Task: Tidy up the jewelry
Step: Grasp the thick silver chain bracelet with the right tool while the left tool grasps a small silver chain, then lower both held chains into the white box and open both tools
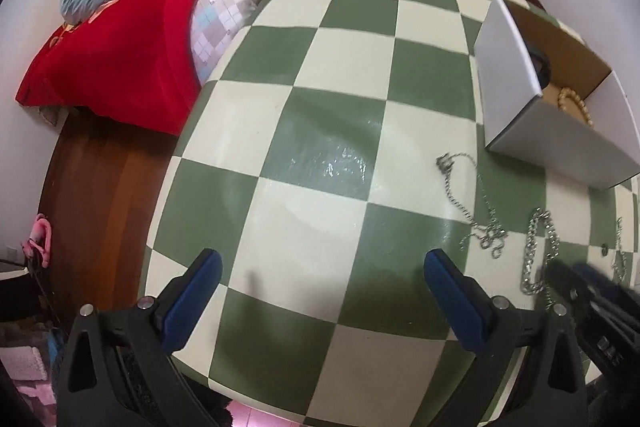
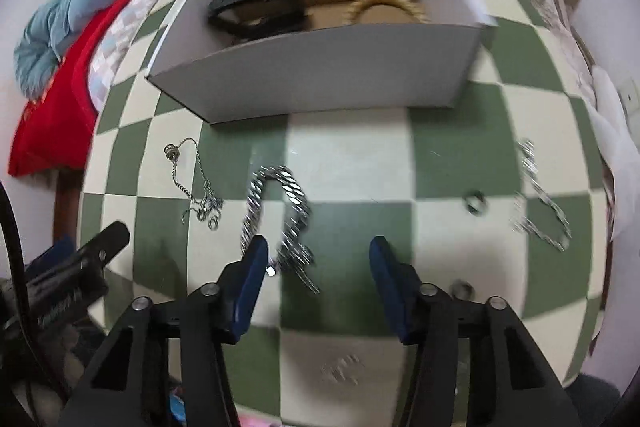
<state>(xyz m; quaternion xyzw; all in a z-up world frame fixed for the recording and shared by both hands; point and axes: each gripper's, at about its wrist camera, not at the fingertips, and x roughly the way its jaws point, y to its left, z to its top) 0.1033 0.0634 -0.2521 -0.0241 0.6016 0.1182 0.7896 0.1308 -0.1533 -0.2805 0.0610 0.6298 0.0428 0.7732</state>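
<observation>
My right gripper [image 2: 318, 259] hangs low over the table [image 2: 348, 155] with its jaws spread wide and nothing between them. The thick silver chain [image 2: 276, 215] lies in a loop just in front, and its lower end is touching or almost touching my left-side finger. My left gripper [image 1: 322, 275] is also released and empty, over a bare part of the checkered cloth, well apart from the jewelry.

I judge the step in hand is to take this thick chain and bring it to the open box [image 2: 320, 75], which stands just behind it and already holds a black band [image 2: 256, 13] and a beaded golden bracelet [image 2: 386, 7].

To do it well, I should shift a little to the left so the bunched lower part of the chain comes between both pads, then go down until the pads nearly meet the cloth, and close on the double strand, not on one link. The chain will probably hang and swing, so I should lift slowly.

The thin chain [image 2: 200, 187] lies near on the left; I must not catch it together. A small ring [image 2: 476, 205] and another chain [image 2: 540, 199] wait on the right.
</observation>
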